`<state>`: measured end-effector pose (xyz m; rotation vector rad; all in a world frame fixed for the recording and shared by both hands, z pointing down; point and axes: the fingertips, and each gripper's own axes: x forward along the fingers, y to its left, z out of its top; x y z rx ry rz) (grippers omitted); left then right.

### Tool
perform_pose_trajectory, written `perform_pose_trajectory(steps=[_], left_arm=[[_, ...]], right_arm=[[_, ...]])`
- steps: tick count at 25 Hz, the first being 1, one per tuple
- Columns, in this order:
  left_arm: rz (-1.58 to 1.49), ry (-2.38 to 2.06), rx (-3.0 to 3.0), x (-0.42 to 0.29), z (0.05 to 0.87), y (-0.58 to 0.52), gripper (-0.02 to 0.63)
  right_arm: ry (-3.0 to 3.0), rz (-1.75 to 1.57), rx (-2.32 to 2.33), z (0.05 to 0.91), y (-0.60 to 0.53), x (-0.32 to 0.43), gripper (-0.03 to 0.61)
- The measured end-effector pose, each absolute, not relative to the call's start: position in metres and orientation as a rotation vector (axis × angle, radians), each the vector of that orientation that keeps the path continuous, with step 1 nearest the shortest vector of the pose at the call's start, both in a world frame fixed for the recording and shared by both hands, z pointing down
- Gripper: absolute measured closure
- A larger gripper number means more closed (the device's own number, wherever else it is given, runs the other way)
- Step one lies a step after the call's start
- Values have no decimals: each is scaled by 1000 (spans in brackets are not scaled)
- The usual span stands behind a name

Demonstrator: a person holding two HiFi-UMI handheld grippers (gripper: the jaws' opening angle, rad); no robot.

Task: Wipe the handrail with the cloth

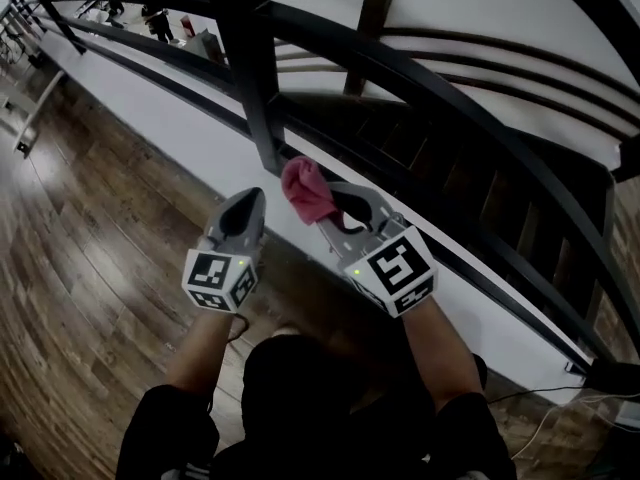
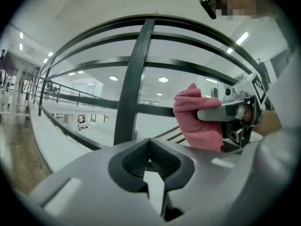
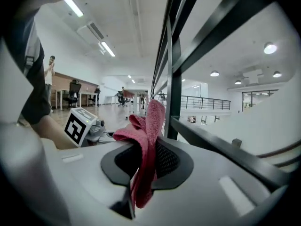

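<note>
**Cloth pinched and held up at the post, ready for the rail**

The cloth [image 1: 308, 190] sits just above the middle of the head view. It is a pink bunch clamped in my right tongs [image 1: 325, 206]. In the right gripper view a fold stands up above the pads and a tail hangs below them. I judge that grip deliberate: held by the middle, it leaves a soft wad out front to press on metal, so the pads themselves never scrape it.

The wad is just beside the dark post [image 1: 255, 78], near its lower end. I cannot tell whether it touches. The handrail [image 1: 430, 83] sweeps from upper left to the right edge, with thinner rails under it. The cloth lies below the top bar in the picture, so I take the wiping as barely begun or about to begin. The next move calls for lifting the wad onto the bar and sliding it along the curve.

My left tongs [image 1: 243, 208] are closed on nothing. They sit left of the cloth and a little apart from it, pointing at the same railing. I think they are parked there to stay clear of the stroke, yet near enough to take the cloth if it slips.

Beyond the railing is a white ledge [image 1: 190, 128]. Wood floor [image 1: 90, 258] fills the left of the picture.
</note>
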<state>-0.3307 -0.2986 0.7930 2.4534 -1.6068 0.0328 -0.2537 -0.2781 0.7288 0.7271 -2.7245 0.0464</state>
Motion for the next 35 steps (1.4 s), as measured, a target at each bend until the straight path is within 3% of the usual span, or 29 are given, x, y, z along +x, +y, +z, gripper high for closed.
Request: perform_pose_trajectory(steps=[11,23,28,35], left_arm=[[15,-1829,2329,-278,562,-227,614],[-21,-1937,2303,-271,300,-168,614],[-67,-1859,2345,-263,250,-158,614],[-294,-1721,2472,-221,224,-149,614]], right_arm=[[-2897,32,604,528,-200,-204,529],[-2962,28,517,278,-169,-182,529],[-2992,11,573,221,-162,-154,529],[-2998,33,795,206,-157,-99,529]])
